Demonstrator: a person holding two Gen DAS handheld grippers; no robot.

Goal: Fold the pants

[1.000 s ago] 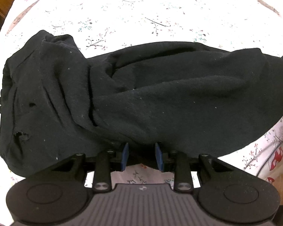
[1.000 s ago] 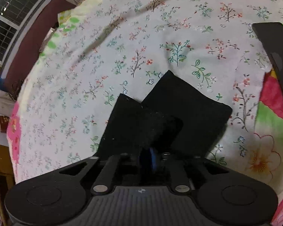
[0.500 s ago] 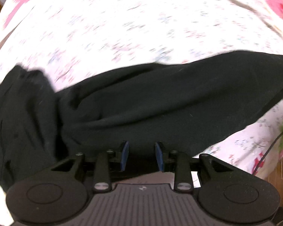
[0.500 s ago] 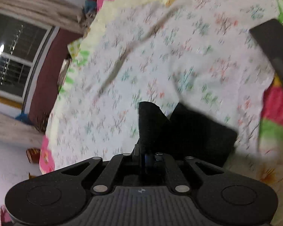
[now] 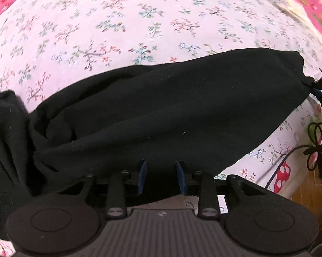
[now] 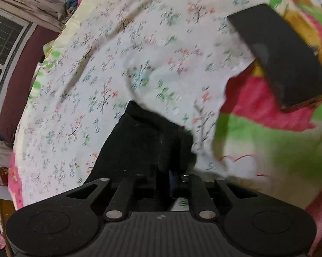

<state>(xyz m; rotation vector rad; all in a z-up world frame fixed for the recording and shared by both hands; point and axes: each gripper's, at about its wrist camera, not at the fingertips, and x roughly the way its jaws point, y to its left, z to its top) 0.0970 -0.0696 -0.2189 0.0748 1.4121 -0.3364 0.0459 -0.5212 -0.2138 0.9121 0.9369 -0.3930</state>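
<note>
Between the blue-padded fingers of the left gripper (image 5: 161, 176), which stand apart, lies the near edge of the black fleece pants (image 5: 171, 115); whether the pads touch it cannot be told. At the far leg end, the right gripper (image 6: 168, 178) is clamped on the dark cloth (image 6: 143, 145). Stretched between both, the pants span the white floral bedsheet (image 5: 122, 23). Beyond, a flat black slab (image 6: 278, 53) rests on a pink-and-green blanket (image 6: 257, 132).

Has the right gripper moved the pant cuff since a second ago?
Yes. In the right wrist view, the right gripper, shut on the pants, has carried the cuff toward the phone, which now looms larger.
</note>
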